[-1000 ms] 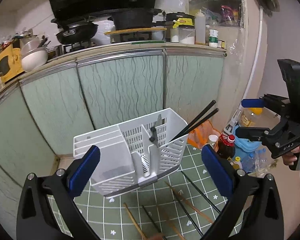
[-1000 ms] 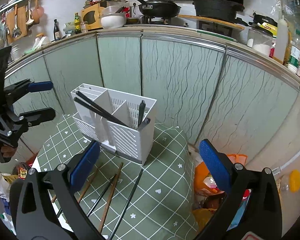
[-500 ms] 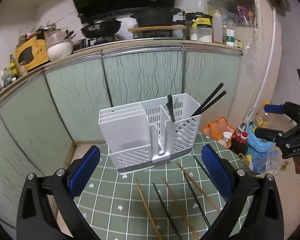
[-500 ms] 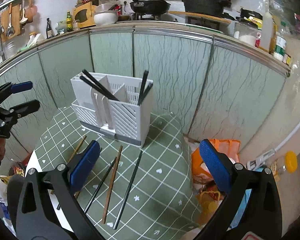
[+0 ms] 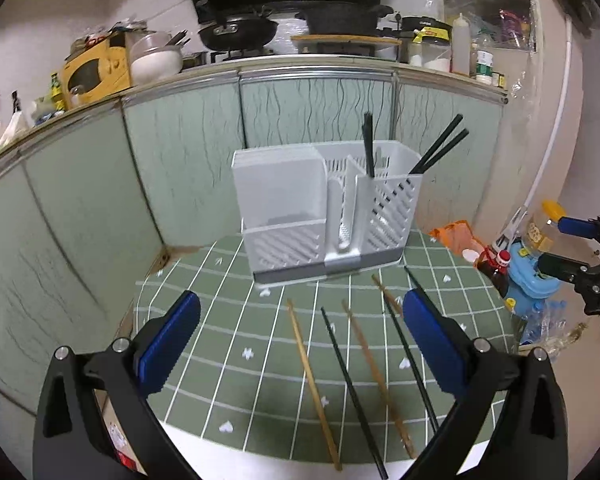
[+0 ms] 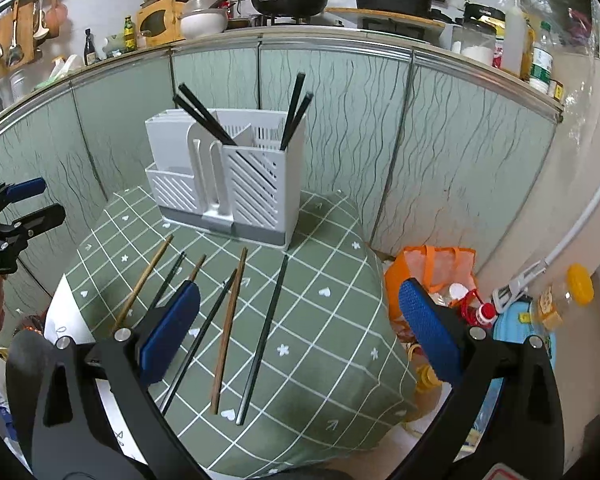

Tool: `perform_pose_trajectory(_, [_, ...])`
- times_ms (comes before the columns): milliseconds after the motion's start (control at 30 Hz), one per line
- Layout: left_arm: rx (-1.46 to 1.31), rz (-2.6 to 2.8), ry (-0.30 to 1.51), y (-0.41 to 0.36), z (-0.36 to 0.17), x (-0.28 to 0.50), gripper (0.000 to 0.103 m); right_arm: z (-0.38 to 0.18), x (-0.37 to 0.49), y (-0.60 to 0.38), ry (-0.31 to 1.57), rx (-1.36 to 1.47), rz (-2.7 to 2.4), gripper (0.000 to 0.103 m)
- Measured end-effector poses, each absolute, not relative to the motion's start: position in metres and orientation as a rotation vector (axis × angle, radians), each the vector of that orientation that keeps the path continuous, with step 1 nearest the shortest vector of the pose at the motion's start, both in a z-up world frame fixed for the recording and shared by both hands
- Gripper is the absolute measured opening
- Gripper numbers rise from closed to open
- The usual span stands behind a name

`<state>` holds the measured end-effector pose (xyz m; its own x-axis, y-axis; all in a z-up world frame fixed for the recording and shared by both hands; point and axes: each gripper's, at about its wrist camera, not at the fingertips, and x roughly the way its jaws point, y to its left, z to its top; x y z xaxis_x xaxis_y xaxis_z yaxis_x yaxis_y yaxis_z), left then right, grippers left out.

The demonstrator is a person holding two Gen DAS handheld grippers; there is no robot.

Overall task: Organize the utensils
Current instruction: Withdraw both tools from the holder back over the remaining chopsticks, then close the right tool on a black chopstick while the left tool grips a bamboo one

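Observation:
A white slotted utensil holder (image 5: 324, 216) (image 6: 224, 176) stands at the back of a small table with a green checked cloth (image 5: 236, 340) (image 6: 324, 312). Black chopsticks (image 5: 440, 148) (image 6: 296, 112) stick out of its compartments. Several wooden chopsticks (image 5: 312, 384) (image 6: 228, 324) and black chopsticks (image 5: 352, 392) (image 6: 264, 328) lie loose on the cloth in front of it. My left gripper (image 5: 300, 344) is open and empty above the cloth's near edge. My right gripper (image 6: 300, 332) is open and empty over the loose chopsticks.
Green cabinet doors (image 5: 316, 120) stand close behind the table under a cluttered counter. An orange bag (image 6: 432, 268), bottles (image 5: 500, 268) and a blue container (image 5: 532, 276) sit on the floor to the right of the table.
Both grippers have pulled back and lowered away from the holder, so more of the cloth and the loose chopsticks show. Both stayed open.

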<state>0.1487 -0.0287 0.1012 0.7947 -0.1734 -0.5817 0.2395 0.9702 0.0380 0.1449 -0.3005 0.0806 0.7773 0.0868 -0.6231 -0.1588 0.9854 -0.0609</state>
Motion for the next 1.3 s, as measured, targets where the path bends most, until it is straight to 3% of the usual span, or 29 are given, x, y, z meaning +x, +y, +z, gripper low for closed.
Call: perform_pose_trajectory(1300, [0.080,-0.115,0.704,-0.011,-0.003,0.101,0.099,-0.035,0.122,-0.286,0.797,-0.111,0.100,0.096])
